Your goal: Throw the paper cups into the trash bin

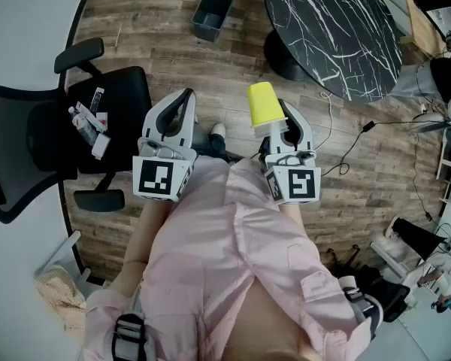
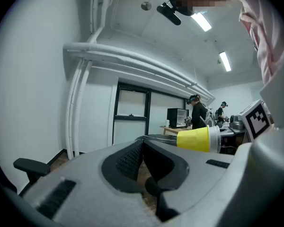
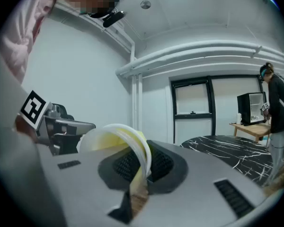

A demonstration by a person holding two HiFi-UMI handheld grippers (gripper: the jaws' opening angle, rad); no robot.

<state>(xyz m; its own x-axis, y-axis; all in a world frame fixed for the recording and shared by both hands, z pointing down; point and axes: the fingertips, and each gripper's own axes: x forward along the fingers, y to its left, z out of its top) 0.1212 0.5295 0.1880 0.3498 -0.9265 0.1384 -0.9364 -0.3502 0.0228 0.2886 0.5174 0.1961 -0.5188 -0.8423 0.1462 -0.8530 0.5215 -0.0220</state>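
A yellow paper cup [image 1: 263, 105] with a white rim stands out from my right gripper [image 1: 276, 126], whose jaws are shut on the cup's squashed rim. In the right gripper view the bent rim of the cup [image 3: 114, 138] is pinched between the dark pads of the right gripper [image 3: 144, 161]. My left gripper [image 1: 185, 100] is held beside it at the same height, shut and holding nothing; its jaws [image 2: 141, 144] meet at the tips, and the yellow cup [image 2: 195, 139] shows just to its right. A dark trash bin [image 1: 211, 15] stands on the wooden floor ahead, well beyond both grippers.
A round black marble table [image 1: 334, 21] stands ahead on the right, also seen in the right gripper view [image 3: 227, 145]. A black office chair [image 1: 109, 96] with small items on its seat is at the left. Cables run across the floor at the right. People stand at distant desks.
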